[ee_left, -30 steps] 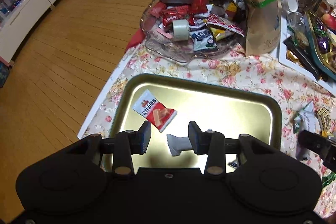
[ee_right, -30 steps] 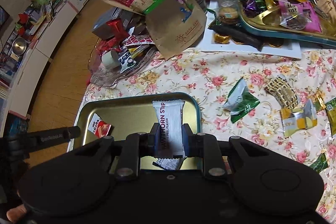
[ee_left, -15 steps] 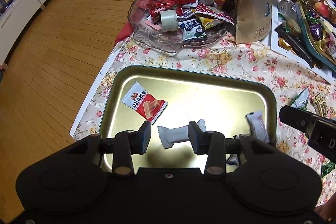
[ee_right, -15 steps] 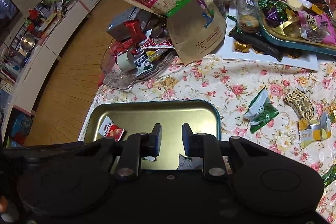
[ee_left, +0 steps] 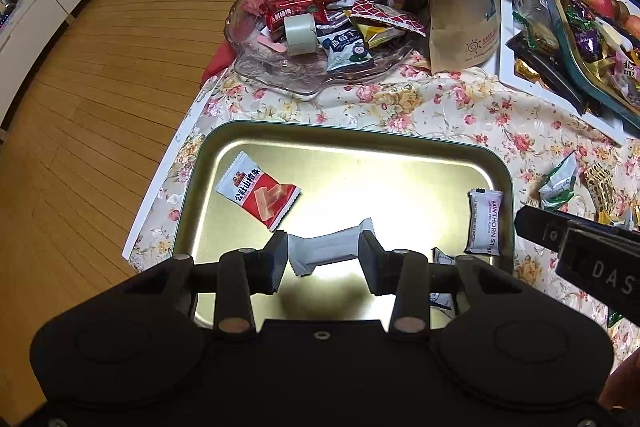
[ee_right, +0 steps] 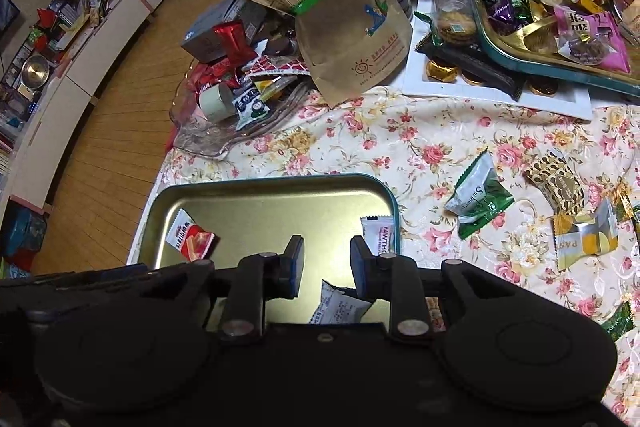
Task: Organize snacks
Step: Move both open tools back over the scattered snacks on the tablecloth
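Observation:
A gold metal tray (ee_left: 352, 139) (ee_right: 256, 183) sits on the floral tablecloth at the table's near left corner. In it lie a red-and-white snack packet (ee_left: 260, 195) (ee_right: 191, 241), a white wrapped bar (ee_left: 332, 247), a white "Hawthorn Strip" bar (ee_left: 486, 221) (ee_right: 379, 233) by the right rim, and a small white packet (ee_right: 340, 307). My left gripper (ee_left: 323, 259) is open above the tray, its fingers either side of the white wrapped bar. My right gripper (ee_right: 326, 261) is open and empty above the tray; it also shows in the left wrist view (ee_left: 576, 247).
Loose snacks lie on the cloth right of the tray: a green packet (ee_right: 478, 197), a leopard-print one (ee_right: 556, 183), a yellow one (ee_right: 588, 239). A glass dish (ee_left: 304, 67) of snacks, a brown paper bag (ee_right: 344, 27) and a teal tray (ee_right: 552, 63) stand behind. The table edge drops to wood floor on the left.
My right gripper opened and let go of the Hawthorn Strip bar, which now lies in the tray by its right rim, then drew back. My left gripper rose slightly over the white wrapped bar.

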Demonstrator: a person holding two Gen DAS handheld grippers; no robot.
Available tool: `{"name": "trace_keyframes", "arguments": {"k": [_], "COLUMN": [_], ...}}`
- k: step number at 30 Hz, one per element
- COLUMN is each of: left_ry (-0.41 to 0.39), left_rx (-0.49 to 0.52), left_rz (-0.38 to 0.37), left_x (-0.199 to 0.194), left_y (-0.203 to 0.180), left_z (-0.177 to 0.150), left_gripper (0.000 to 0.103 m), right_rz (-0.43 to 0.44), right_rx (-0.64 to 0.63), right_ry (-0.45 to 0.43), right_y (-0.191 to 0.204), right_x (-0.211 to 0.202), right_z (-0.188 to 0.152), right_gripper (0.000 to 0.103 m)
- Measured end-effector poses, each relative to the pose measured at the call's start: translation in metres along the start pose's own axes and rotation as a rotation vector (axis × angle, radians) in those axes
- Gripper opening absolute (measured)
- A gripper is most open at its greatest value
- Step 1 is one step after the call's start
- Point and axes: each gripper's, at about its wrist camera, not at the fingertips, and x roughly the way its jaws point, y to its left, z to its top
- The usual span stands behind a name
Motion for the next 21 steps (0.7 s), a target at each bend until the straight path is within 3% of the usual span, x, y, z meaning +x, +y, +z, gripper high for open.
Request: {"name": "trace_keyframes", "arguments": {"k": [9,15,21], "left_ry": [-0.005,0.001,-0.007], "left_rx": [0.037,0.062,0.095], "left_rz": [-0.008,-0.009,-0.011], "left_x": [-0.004,-0.003,-0.007], "left_y": [-0.017,-0.031,-0.047], "left_z": [-0.001,-0.002,-0.004], "left_gripper": [0.049,0.049,0.049], "right_rz": [-0.069,-0.126,-0.235], "right_rx": [0.0,-0.025,-0.053], "right_ry": [0.039,0.045,0.024], "right_y": [-0.012,-0.026,-0.048], "right_x": [0.002,0.001,-0.001], "right_z": [-0.004,-0.01,-0.017], "right_gripper": [0.042,0.044,0.044]}}
